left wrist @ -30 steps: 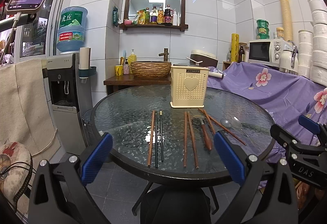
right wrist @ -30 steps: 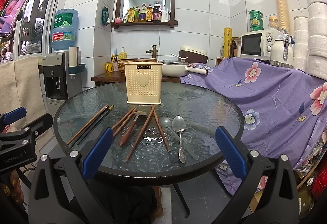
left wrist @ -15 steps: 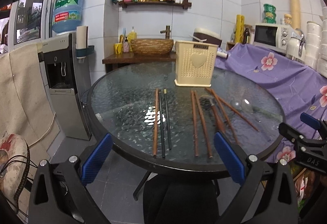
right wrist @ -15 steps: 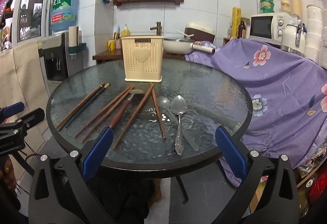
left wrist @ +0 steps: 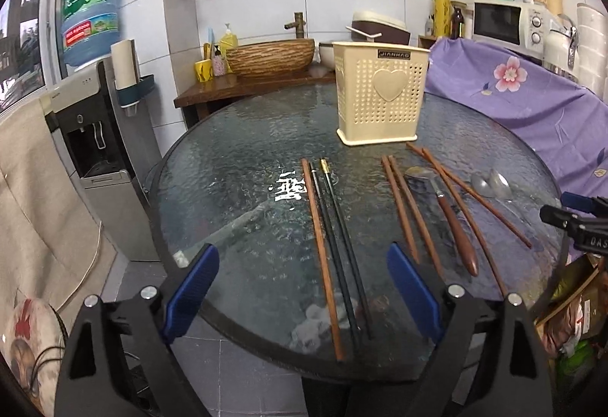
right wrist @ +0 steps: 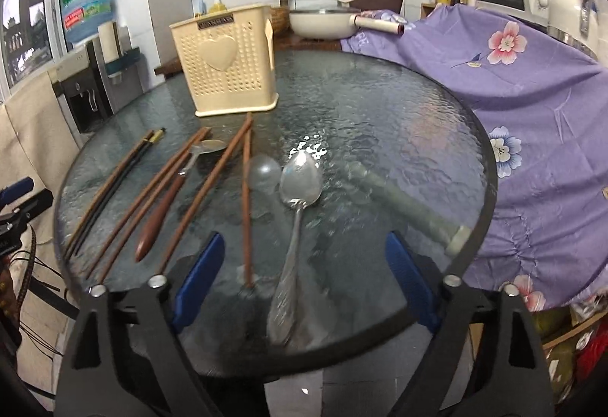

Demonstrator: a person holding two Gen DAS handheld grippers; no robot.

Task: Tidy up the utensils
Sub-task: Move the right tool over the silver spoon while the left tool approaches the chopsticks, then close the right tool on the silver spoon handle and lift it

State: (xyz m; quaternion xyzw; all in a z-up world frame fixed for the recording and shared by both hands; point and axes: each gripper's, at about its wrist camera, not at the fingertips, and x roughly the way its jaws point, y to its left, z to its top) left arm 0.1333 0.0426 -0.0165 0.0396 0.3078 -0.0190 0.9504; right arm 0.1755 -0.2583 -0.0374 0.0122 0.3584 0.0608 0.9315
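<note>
A cream perforated utensil holder [left wrist: 380, 97] [right wrist: 224, 63] stands upright on the round glass table [left wrist: 235, 166]. In front of it lie a brown chopstick with two black chopsticks [left wrist: 334, 234], more brown chopsticks [left wrist: 406, 211], a wood-handled spoon [left wrist: 452, 223] and a metal spoon [right wrist: 300, 185]. My left gripper [left wrist: 302, 287] hovers over the near ends of the black chopsticks. Its jaws are closing and its pads touch nothing. My right gripper [right wrist: 304, 278] hangs over the metal spoon's handle and one brown chopstick [right wrist: 247, 204]. Its jaws are also closing, clear of both.
A water dispenser [left wrist: 95, 135] stands left of the table. A purple floral cloth [right wrist: 532, 113] covers furniture on the right, with a microwave [left wrist: 505, 21] behind. A woven basin [left wrist: 269, 56] and a white pan [right wrist: 323, 23] sit beyond the table's far edge.
Both grippers have come forward and tipped down toward the table, so the utensils now lie between their fingers. Both pairs of jaws have narrowed slightly.
</note>
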